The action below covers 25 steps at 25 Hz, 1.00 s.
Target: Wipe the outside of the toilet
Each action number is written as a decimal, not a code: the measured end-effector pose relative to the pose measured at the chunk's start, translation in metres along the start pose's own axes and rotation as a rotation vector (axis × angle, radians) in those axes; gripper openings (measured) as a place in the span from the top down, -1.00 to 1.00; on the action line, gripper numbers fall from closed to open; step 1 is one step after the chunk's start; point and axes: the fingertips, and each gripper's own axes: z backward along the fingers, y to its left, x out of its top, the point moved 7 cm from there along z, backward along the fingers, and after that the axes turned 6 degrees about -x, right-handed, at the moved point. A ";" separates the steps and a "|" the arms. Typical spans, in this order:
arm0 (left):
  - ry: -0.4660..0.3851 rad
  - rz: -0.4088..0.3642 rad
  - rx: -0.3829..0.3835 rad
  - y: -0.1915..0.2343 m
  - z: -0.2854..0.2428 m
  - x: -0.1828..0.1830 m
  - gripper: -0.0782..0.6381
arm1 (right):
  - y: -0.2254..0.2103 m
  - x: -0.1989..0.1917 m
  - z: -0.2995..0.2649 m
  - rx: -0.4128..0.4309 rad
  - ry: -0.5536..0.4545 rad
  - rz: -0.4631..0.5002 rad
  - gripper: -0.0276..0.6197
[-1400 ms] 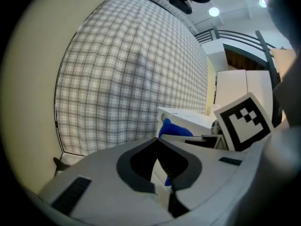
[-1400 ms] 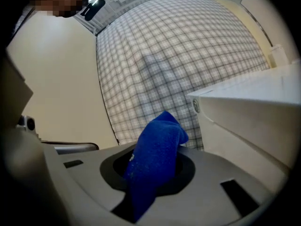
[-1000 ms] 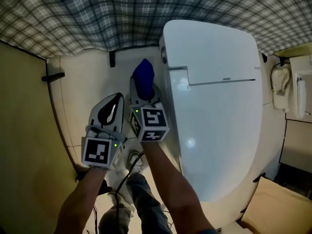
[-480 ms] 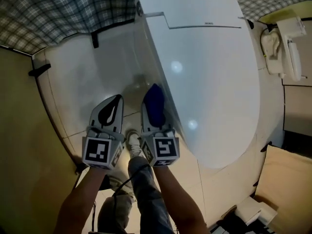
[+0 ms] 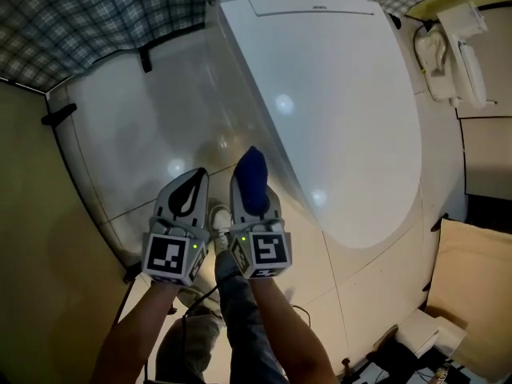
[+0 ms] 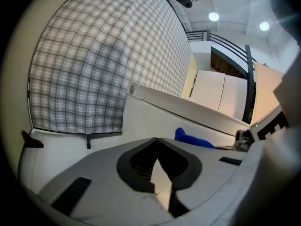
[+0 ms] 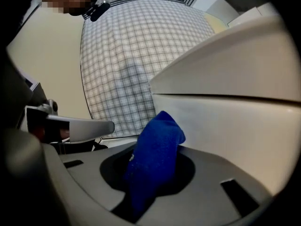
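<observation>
A: Risk first, quick.
B: The dark blue wiping cloth (image 7: 153,159) is sticking up loose out of the right gripper (image 7: 151,185). My guess is that dragging it along the toilet's side could pull it out of the grip. The tip could also be skimming air instead of wiping, since contact isn't showing clearly.
A: Fingers?
B: The right fingers (image 7: 214,173) are clamping on the cloth's lower end. The left gripper (image 6: 157,142) is hovering just left of the right one, with its fingers (image 6: 89,173) pressing together and holding nothing.
A: Where's the toilet?
B: The glossy white toilet with its lid closed (image 5: 344,110) is filling the right and far part of the head view. Its left flank is running just right of the cloth tip. Touching or just apart, I can't tell. The lid top is lying well right of both grippers.
</observation>
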 end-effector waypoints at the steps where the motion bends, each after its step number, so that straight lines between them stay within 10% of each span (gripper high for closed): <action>1: -0.005 0.002 0.014 0.007 0.001 0.001 0.76 | 0.006 0.003 -0.010 0.022 -0.004 0.004 0.70; 8: -0.040 0.052 0.135 0.081 -0.029 0.012 0.76 | 0.061 0.022 -0.152 0.203 0.024 0.068 0.70; 16: -0.055 0.085 0.215 0.175 -0.096 0.013 0.76 | 0.059 0.008 -0.287 0.154 0.116 -0.004 0.71; 25: 0.003 0.108 0.171 0.177 -0.134 -0.021 0.76 | 0.030 -0.018 -0.291 0.096 0.127 -0.012 0.71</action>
